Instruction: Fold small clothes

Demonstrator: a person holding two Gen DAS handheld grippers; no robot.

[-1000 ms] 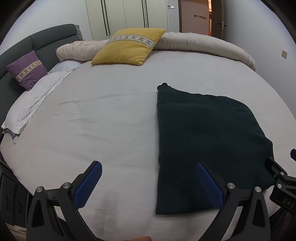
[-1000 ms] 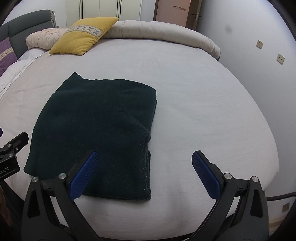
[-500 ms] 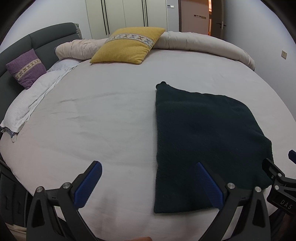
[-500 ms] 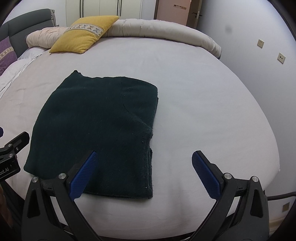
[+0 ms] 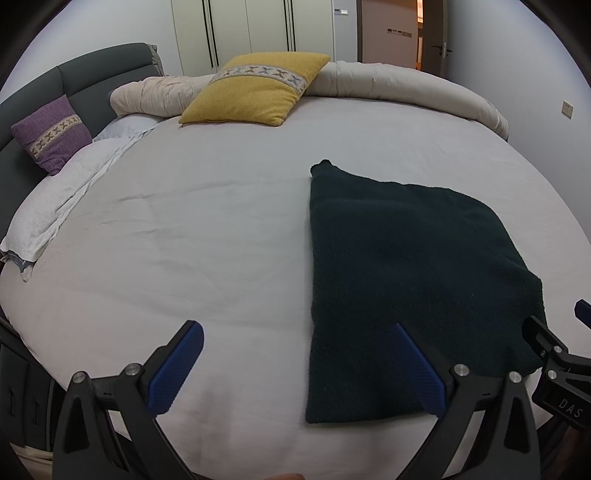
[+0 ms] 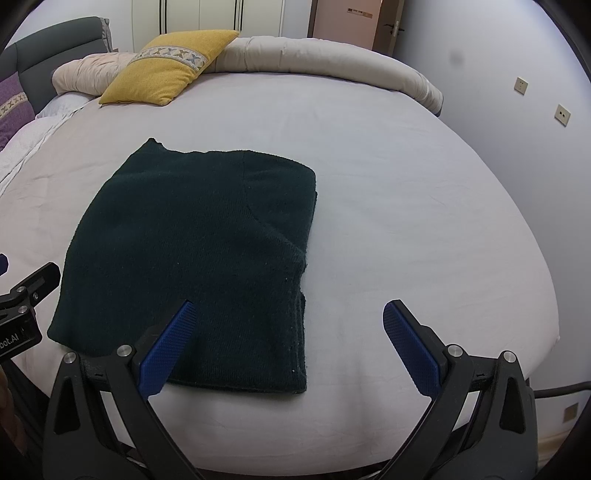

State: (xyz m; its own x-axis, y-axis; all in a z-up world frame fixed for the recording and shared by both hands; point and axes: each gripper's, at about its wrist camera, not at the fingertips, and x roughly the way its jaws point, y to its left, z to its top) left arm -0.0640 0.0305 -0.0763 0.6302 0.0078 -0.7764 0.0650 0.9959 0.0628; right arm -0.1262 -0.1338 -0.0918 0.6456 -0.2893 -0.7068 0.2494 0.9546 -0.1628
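On bed (image 6: pixel 406 184): folded dark garment (image 6: pixel 203 240) | left claw (image 5: pixel 295 365) released | right claw (image 6: pixel 288 347) released

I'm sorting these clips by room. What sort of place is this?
A bedroom, most likely: a large bed with a padded headboard, a yellow cushion and rolled duvet on it, wardrobe doors behind.

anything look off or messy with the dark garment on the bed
Mostly tidy. The dark green knit garment lies flat on the white sheet, but its far-left corner pokes out in a small point and the layers along its right edge don't line up. Both grippers, left and right, are open, holding nothing.
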